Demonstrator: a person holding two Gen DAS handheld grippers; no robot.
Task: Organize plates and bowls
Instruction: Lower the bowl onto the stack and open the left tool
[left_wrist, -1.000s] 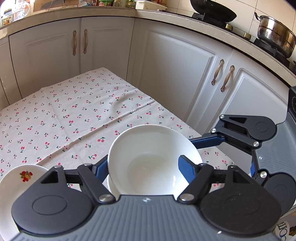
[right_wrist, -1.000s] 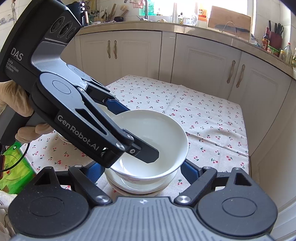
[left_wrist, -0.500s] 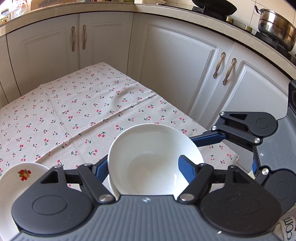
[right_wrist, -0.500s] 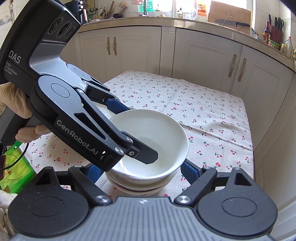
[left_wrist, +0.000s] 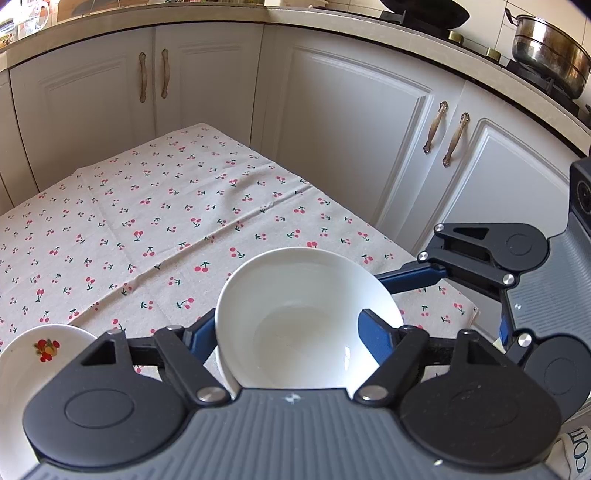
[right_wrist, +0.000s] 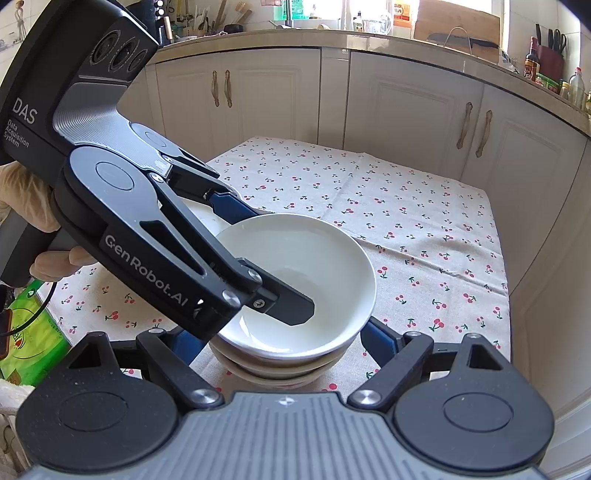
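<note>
Two grippers meet at one white bowl (right_wrist: 295, 280), which sits on top of a small stack of dishes (right_wrist: 280, 373) near the table's close corner on the cherry-print cloth (left_wrist: 155, 229). The left gripper (right_wrist: 258, 266) grasps this top bowl across its wall: in the right wrist view one black finger (right_wrist: 291, 306) lies inside the bowl against the inner surface, while the blue-padded finger (right_wrist: 231, 208) presses the outside of the rim on the far side. The right gripper (right_wrist: 280, 339) is spread wide with nothing held, its blue pads flanking the stack low down, one on each side, and whether they touch the lower dishes cannot be told. Compared with a second ago, little has moved: the bowl keeps its seat on the stack, the left gripper's clamp is the same, and the right gripper's fingers remain just as far apart. What differs is slight, since the left wrist view now takes in a little more of the cupboard doors (left_wrist: 351, 122) and the steel pot (left_wrist: 546, 51) on the stove, which suggests a small tilt of that gripper. A plate with a fruit print (left_wrist: 40, 354) lies just left of the stack in the left wrist view, partly hidden behind the gripper body. A gloved hand (right_wrist: 26, 206) holds the left gripper's handle.
</note>
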